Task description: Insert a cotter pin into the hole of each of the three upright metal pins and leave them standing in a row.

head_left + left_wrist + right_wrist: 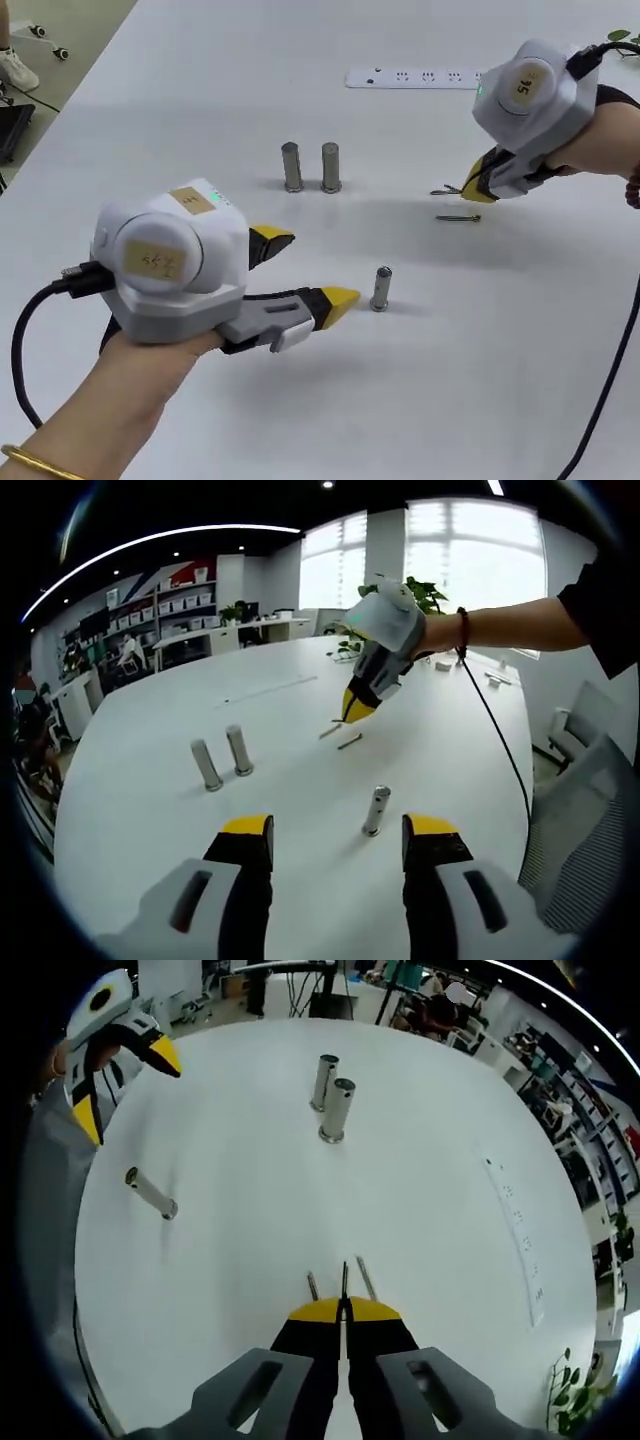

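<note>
Yellow tips pressed tight together, the right claw (344, 1306) pinches a thin cotter pin (344, 1275), which juts straight out ahead of it close to the white surface (200, 90). A second cotter pin (313, 1285) and a third cotter pin (366, 1278) lie loose on the surface, one on either side of the held pin. The left claw (304, 266) is spread wide and holds nothing. It hovers just short of a lone metal pin (381, 288), which stands upright on its flanged base. This pin is near one yellow tip but apart from both, and a small hole shows near its top. Farther back, a second metal pin (292, 166) and a third metal pin (331, 166) stand upright side by side, close together with a gap between them. Beyond them a white power strip (415, 77) lies flat on the surface.
</note>
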